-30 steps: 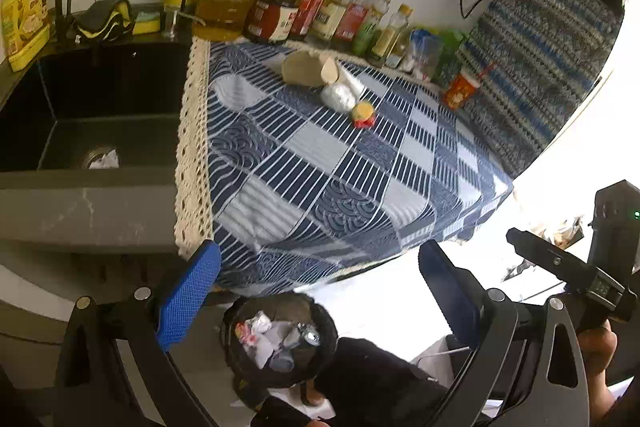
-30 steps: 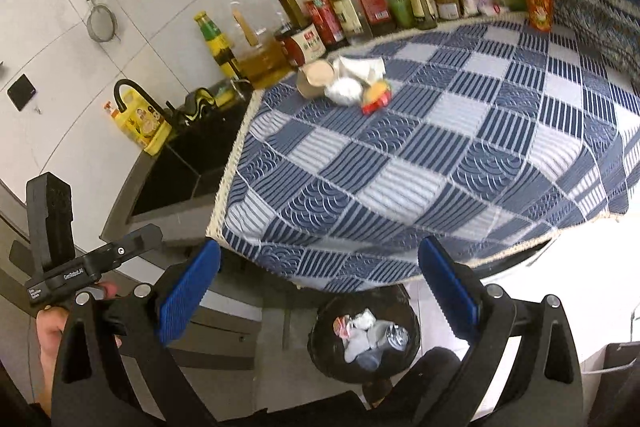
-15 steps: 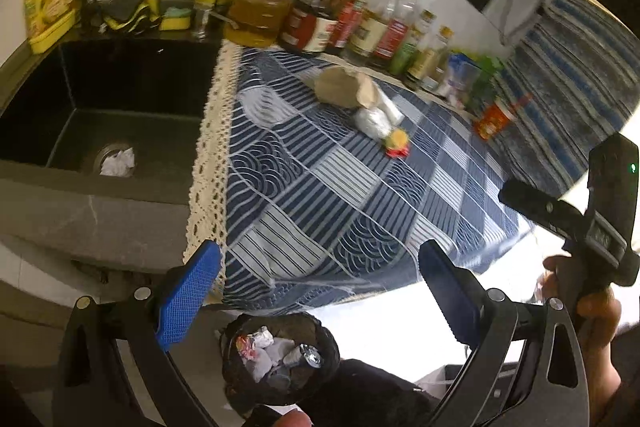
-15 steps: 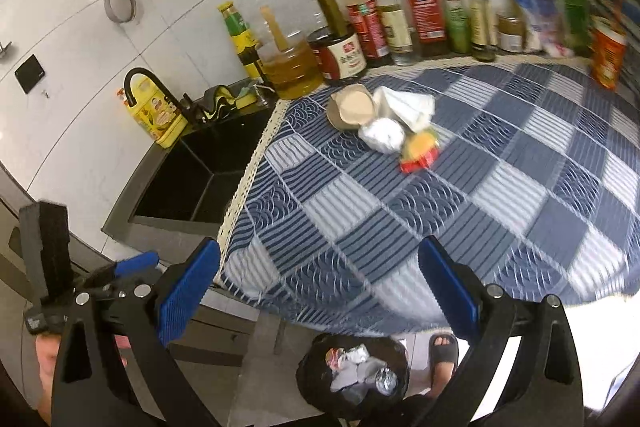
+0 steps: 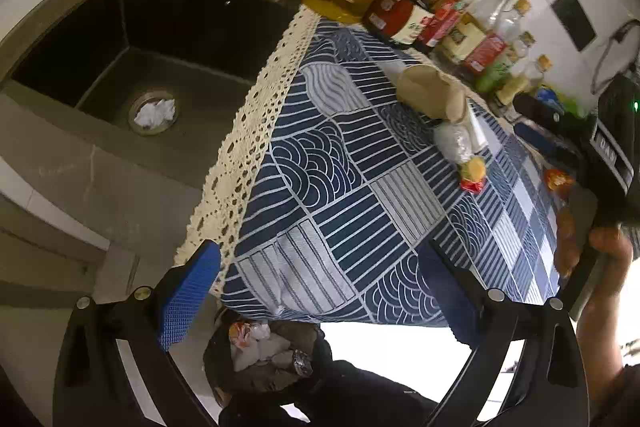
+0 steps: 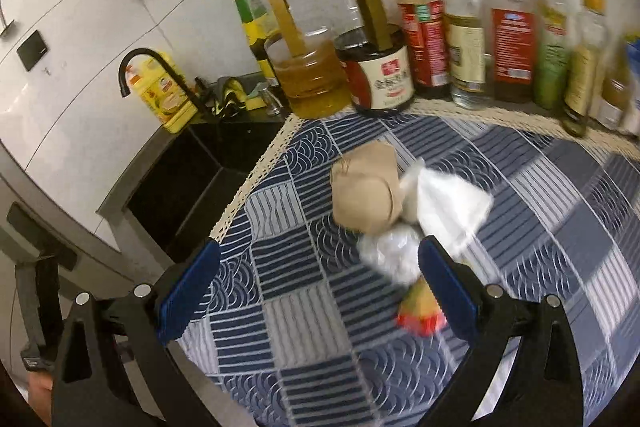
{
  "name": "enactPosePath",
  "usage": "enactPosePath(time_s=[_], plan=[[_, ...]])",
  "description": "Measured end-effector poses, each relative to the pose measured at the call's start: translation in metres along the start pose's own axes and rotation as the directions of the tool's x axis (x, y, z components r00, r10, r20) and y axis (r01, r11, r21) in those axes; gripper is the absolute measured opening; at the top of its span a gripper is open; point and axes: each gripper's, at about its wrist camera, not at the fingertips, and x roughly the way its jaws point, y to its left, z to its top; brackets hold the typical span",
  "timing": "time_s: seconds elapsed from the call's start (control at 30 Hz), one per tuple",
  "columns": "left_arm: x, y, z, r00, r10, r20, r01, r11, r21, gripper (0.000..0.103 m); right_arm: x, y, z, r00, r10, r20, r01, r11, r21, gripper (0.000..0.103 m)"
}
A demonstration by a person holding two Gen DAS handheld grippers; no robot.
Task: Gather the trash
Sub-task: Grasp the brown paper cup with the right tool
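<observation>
- Right gripper [image 6: 318,277] has dropped in close since a second ago, jaws spread wide, empty; left gripper [image 5: 316,287] also wide, hanging back over the bin [image 5: 264,359].
- Brown paper bag [image 6: 366,193] just ahead of the right fingers: light, crushable, grab the bulging middle.
- Clear plastic wrap [image 6: 390,253] beside the right finger: flimsy, slippery.
- Red-yellow wrapper [image 6: 420,311] nearest, tiny.

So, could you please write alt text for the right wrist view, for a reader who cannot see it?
The open right tool hangs empty over a blue patterned tablecloth, close to a small trash pile: a brown paper bag, crumpled clear plastic and a red and yellow wrapper. Behind stand a row of sauce and oil bottles and, left, a black sink.
</observation>
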Motion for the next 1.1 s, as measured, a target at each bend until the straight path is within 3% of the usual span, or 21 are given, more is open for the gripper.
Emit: enactPosePath(time_s=[0.33, 0.53, 0.73, 0.8, 1.1], plan=[[0.013, -0.004, -0.008, 0.994, 0.105, -0.017, -0.106, 0.983, -0.150, 0.096, 0.055, -0.011, 0.021, 0.995, 0.035, -0.092, -0.056, 0.970, -0.238, 0.098], [0.015, -0.004, -0.013, 0.989, 0.145, -0.014, -0.145, 0.967, -0.207, 0.096, 0.070, -0.004, 0.017, 0.998, -0.032, -0.050, 0.010, 0.922, -0.388, 0.096], [0.022, -0.013, -0.012, 0.987, 0.157, -0.022, -0.158, 0.963, -0.220, 0.096, 0.087, -0.006, 0.011, 0.992, -0.126, -0.019, 0.103, 0.879, -0.466, 0.069], [0.023, -0.016, -0.012, 0.987, 0.159, -0.025, -0.160, 0.963, -0.218, 0.096, 0.091, -0.007, 0.011, 0.991, -0.130, -0.027, 0.102, 0.877, -0.469, 0.052], [0.030, -0.026, -0.011, 0.984, 0.173, -0.038, -0.178, 0.961, -0.214, 0.096, 0.079, -0.014, 0.016, 0.996, -0.084, -0.003, 0.074, 0.892, -0.446, 0.051]])
